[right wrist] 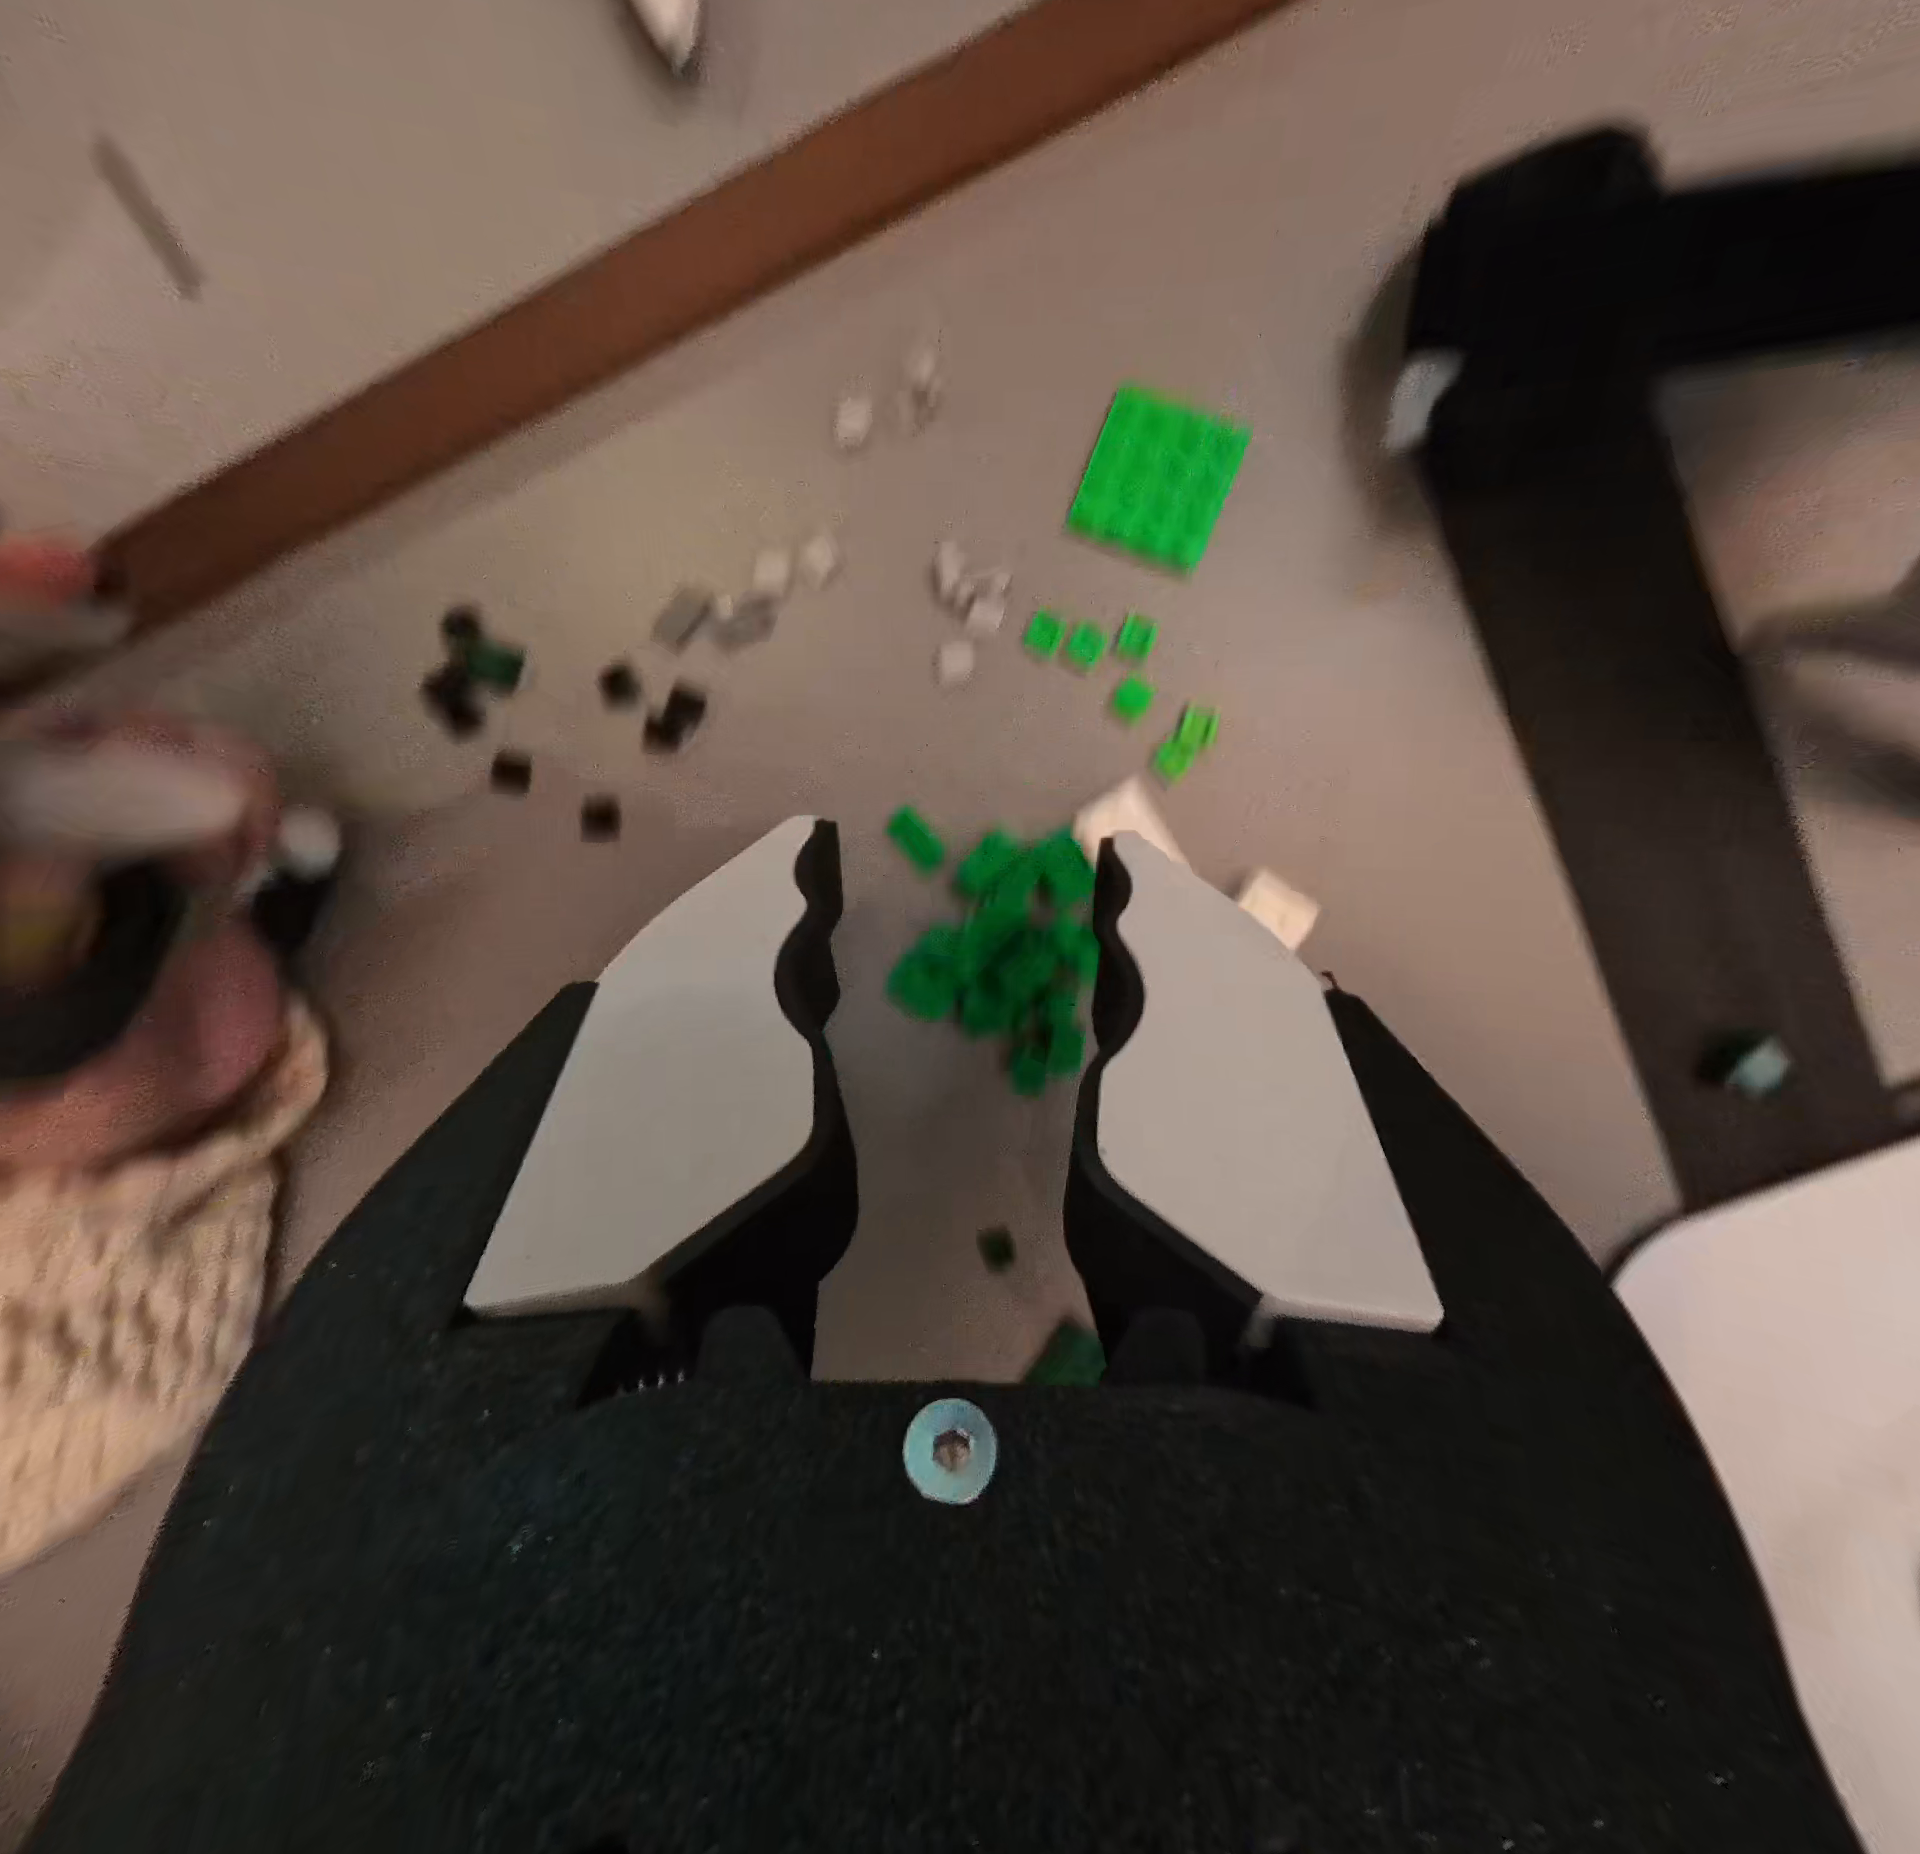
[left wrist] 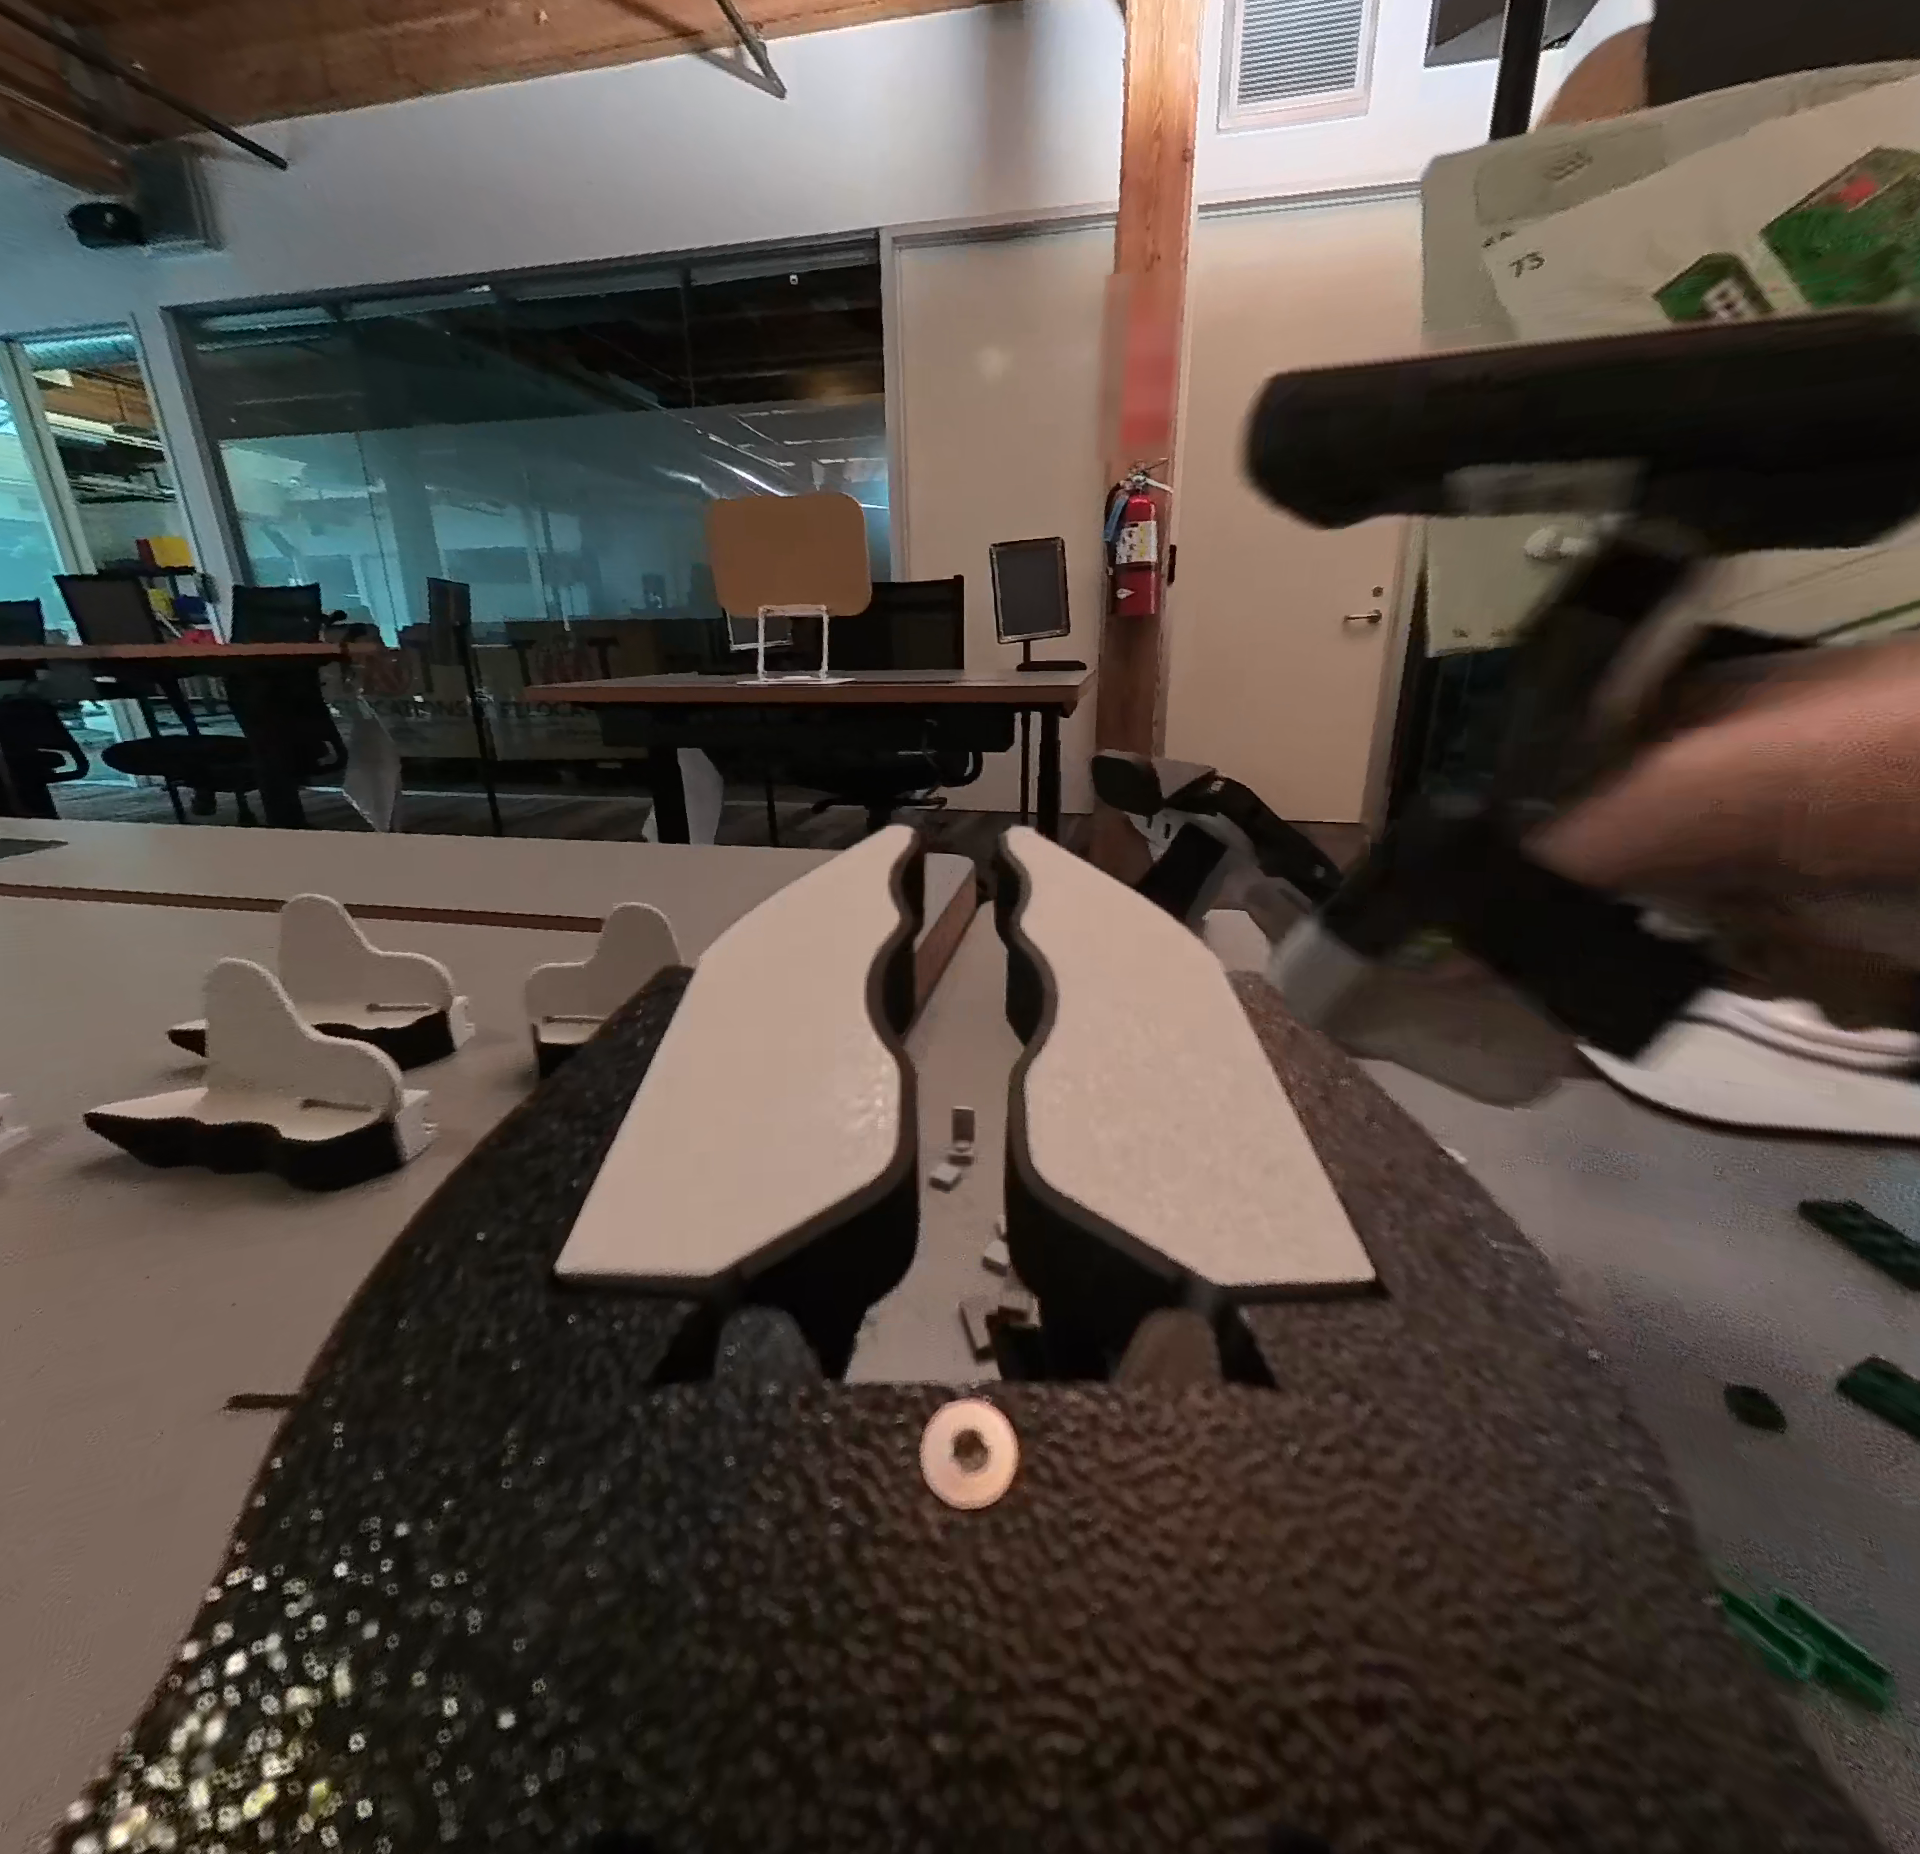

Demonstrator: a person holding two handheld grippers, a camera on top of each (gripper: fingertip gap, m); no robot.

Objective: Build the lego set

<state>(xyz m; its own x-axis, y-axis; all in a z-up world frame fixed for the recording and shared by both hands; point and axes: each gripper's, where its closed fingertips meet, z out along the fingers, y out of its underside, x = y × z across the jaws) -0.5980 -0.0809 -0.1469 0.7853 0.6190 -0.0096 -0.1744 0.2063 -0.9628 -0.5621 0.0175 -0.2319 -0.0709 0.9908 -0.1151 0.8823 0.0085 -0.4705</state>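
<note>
since nothing is built yet, i am at the picking step.
left gripper (left wrist: 956, 859): low by the table (left wrist: 156, 1285), fingers almost together with a thin gap, nothing in it.
small grey bits (left wrist: 961, 1144): on the table under my left fingers.
black bits (right wrist: 582, 724): spread out to the left.
green heap (right wrist: 997, 957): right under my right gripper (right wrist: 961, 848), which is spread wide and empty.
green plate (right wrist: 1158, 479): lies farther off.
next: i think i go down and pinch just one green piece.

The grey worktop (right wrist: 1299, 786) carries scattered green bricks (right wrist: 997, 957), small grey pieces (right wrist: 769, 578), seemingly black pieces (right wrist: 613, 734), and 1 green plate (right wrist: 1158, 474).
</note>
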